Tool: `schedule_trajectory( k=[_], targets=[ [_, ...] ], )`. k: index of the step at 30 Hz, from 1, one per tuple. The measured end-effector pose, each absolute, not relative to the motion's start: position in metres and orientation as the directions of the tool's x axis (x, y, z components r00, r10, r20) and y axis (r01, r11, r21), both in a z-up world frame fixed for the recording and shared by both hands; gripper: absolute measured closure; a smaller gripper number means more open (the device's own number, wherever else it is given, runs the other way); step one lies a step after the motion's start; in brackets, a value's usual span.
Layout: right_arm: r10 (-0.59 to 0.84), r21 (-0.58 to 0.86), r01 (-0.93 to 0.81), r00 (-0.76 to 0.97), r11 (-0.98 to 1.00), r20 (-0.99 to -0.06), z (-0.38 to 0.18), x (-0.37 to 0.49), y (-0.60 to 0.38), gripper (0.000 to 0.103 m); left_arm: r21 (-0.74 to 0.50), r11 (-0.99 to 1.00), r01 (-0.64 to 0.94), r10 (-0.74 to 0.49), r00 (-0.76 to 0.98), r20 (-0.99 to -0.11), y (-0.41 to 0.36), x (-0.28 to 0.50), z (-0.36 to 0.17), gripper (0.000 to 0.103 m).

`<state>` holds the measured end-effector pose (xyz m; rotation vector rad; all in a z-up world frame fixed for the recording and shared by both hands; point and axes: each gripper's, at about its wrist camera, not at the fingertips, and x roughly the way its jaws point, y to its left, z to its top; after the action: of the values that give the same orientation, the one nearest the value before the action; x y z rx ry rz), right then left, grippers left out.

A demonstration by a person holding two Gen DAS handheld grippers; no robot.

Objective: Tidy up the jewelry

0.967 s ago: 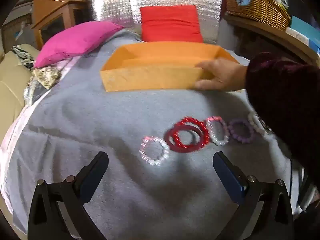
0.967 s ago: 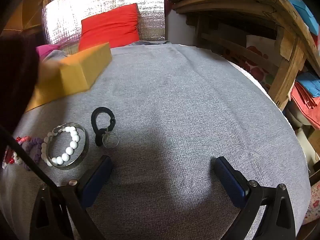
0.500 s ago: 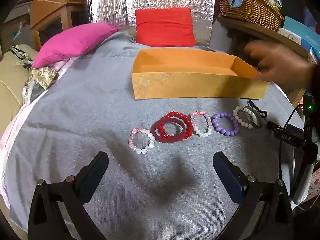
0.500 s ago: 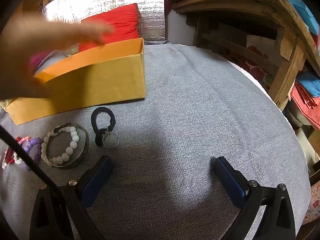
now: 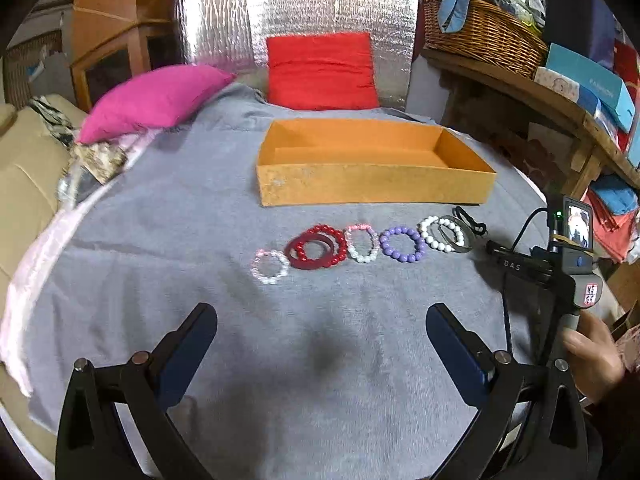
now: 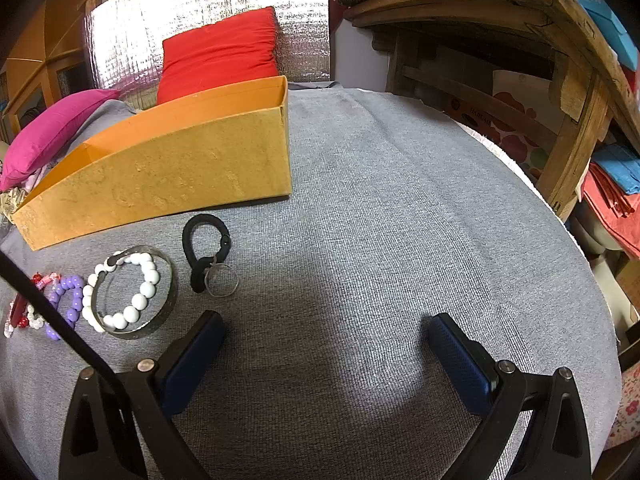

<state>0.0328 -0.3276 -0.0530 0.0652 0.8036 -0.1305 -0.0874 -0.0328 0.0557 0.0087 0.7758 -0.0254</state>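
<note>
Left tongs (image 5: 320, 344): hovering low over the grey cloth (image 5: 200, 220), spread wide, gripping nothing.
Right tongs (image 6: 326, 348): also gaping wide, carrying nothing, hanging above bare cloth to the right of the jewelry.
Right-hand unit: showing at the right edge of the left wrist view, a hand (image 5: 592, 356) wrapping round its handle.
Orange box (image 5: 372, 160): sitting open-topped on the cloth, beyond the row of bracelets, looking empty on the floor visible from the left wrist view.
Bracelet row: lying in a line on the cloth between the left tongs and the box, well clear of both.
Clear bead bracelet (image 5: 270, 266): sitting at the left end, just beside the red pair.
Red bangle (image 5: 296, 254) and red bead bracelet (image 5: 324, 245): overlapping each other.
Pink-and-white bracelet (image 5: 362, 243): resting against the red beads on one side, the purple bead bracelet (image 5: 402, 244) on the other.
White bead bracelet (image 6: 120, 288): lying across a metal bangle (image 6: 160, 308), overlapping it.
Black clip (image 6: 206, 248): lying at the right end of the row, nearest the box corner, a small clear ring (image 6: 220, 278) hanging off it.
Pillows: red pillow (image 5: 320, 70) propping against the silver backing, pink pillow (image 5: 156, 100) lying to the left of it.
</note>
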Motion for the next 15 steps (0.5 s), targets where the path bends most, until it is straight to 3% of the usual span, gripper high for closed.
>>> schedule_trajectory(
  k=[8,11,15],
  targets=[
    [-0.092,0.008,0.184,0.524,0.983,-0.847,-0.025,0.015,-0.317,0.002,0.031,0.998,-0.057,0.064,0.768,-0.638,-0.019,-0.116,0.098,0.000],
    [-0.155,-0.055,0.179,0.616,0.982,-0.772,0.028,-0.029,-0.305,0.002,0.021,0.998,-0.064,0.064,0.783,-0.619,-0.011,-0.129,0.111,0.000],
    [-0.138,-0.043,0.143,0.767,0.989,-0.626,0.115,-0.107,-0.287,0.000,-0.014,0.996,-0.090,0.066,0.820,-0.568,0.001,-0.151,0.135,0.000]
  ],
)
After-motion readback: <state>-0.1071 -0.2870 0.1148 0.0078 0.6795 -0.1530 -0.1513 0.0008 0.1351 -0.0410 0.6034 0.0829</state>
